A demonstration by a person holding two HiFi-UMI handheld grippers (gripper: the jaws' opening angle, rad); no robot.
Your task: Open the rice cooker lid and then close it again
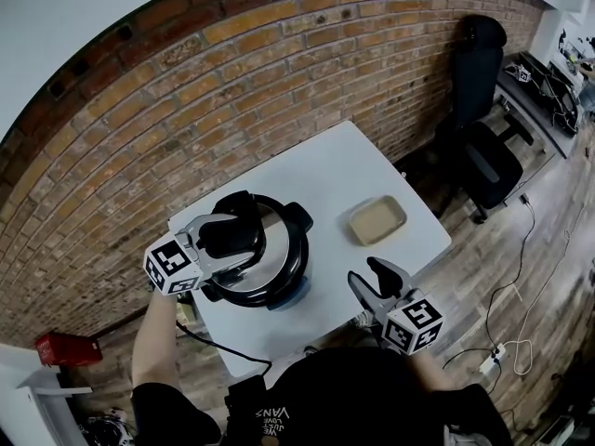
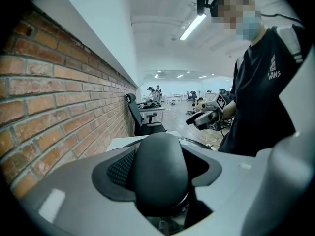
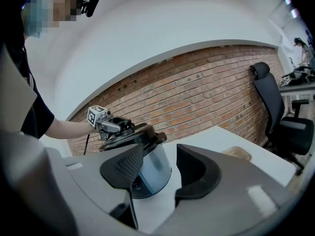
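Observation:
A rice cooker [image 1: 279, 289] with a blue-grey body [image 3: 153, 156] stands at the near left of the white table [image 1: 325, 170]. Its shiny lid [image 1: 276, 249] has a black rim and a black handle [image 1: 232, 237]. My left gripper [image 1: 244, 233] is shut on that handle [image 2: 160, 171], which fills the gap between its jaws. In the right gripper view the lid [image 3: 135, 134] looks tilted on the pot. My right gripper [image 1: 369, 275] hovers open and holds nothing, to the right of the cooker near the table's front edge; its jaws [image 3: 160, 177] point at the pot from a short distance.
A shallow tan tray [image 1: 377, 221] lies on the table right of the cooker. A brick wall [image 1: 186, 91] runs behind the table. A black office chair [image 1: 483, 147] stands at the far right. A black power cord [image 1: 218, 345] hangs off the table's near edge.

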